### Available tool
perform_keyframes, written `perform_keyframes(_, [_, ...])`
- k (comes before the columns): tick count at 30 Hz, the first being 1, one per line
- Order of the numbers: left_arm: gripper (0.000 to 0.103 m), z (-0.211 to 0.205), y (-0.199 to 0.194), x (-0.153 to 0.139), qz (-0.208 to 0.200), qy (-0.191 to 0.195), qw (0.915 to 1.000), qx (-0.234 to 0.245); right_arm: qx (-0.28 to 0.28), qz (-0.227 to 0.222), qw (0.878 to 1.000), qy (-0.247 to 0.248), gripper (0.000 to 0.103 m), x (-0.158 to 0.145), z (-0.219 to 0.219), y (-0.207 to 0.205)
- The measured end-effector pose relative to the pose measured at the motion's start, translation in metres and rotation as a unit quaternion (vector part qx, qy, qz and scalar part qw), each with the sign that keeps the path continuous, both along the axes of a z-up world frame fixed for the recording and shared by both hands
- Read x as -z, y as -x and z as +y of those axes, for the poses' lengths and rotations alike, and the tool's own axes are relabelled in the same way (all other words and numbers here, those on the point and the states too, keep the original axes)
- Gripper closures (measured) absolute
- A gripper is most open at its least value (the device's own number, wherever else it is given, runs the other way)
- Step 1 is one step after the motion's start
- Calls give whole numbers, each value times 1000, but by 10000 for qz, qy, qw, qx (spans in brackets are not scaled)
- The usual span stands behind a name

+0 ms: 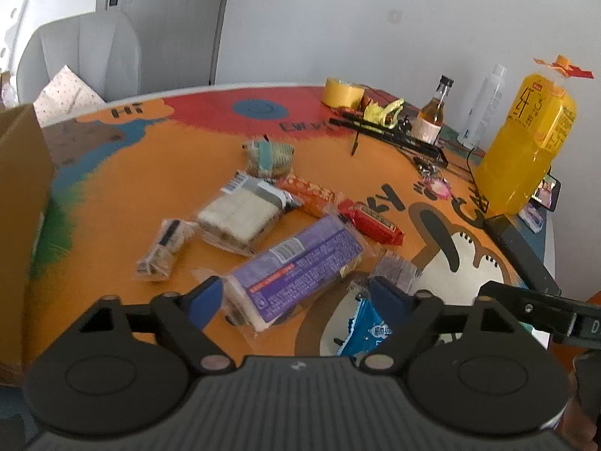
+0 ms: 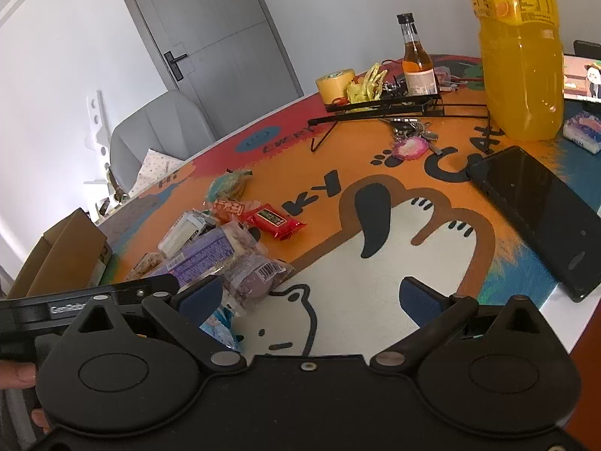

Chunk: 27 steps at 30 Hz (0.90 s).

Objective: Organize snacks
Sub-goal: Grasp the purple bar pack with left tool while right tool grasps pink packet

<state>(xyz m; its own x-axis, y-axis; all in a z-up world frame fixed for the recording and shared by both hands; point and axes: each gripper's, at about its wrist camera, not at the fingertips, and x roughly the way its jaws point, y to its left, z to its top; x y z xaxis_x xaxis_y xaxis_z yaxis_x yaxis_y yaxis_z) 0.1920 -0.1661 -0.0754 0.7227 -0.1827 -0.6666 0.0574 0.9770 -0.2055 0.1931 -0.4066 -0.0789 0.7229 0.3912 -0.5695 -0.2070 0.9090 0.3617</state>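
While both grippers hang over the table (image 1: 157, 173), the snack pile lies loose on the orange part, left-centre in both views. Left gripper (image 1: 296, 297): jaws apart, pads clear of everything, purple pack (image 1: 296, 267) lying between and just ahead of them; nothing gripped. Right gripper (image 2: 313, 297): jaws wide, nothing between, only bare cloth under it.

Purple pack: long flat block in clear film, prob. wafers or biscuits. Judged light, fairly stiff, film slick, contents brittle. Best hold looks like across the short width near mid-length, gentle squeeze; end grip would likely lever and slip.

Others nearby: white pack (image 1: 240, 218) w/ barcode, similar flat block, touching the orange roll (image 1: 308, 193). Red bar (image 1: 372, 221) small, crinkly foil, soft-ish. Small clear pack (image 1: 161, 248) off to the left, apart from rest. Blue bag (image 1: 366, 329) partly under the right finger, limp; pinch at seam. Round biscuit pack (image 1: 268, 158) furthest back.

Box (image 1: 22, 203) at left edge, open, poss. the destination; cannot confirm.

Hazard: juice bottle (image 2: 520, 75) and phone (image 2: 541, 218) on right side, well apart from pile.
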Motion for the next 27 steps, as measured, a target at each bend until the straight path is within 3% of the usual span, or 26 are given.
perform_keyframes(5, [28, -1, -5, 4, -11, -65, 10000, -63, -73, 84, 9999, -104, 9, 6, 1, -6])
perform_keyframes(12, [27, 3, -14, -1, -133, -265, 9994, -188, -302, 130, 9994, -146, 18, 9, 17, -19])
perform_keyframes(20, [17, 0, -27, 12, -44, -391, 9991, -185, -528, 192, 9984, -116, 20, 13, 37, -36])
perform_keyframes(27, [17, -3, -26, 17, -137, -560, 9983, -9, -631, 162, 9978, 78, 21, 18, 48, -40])
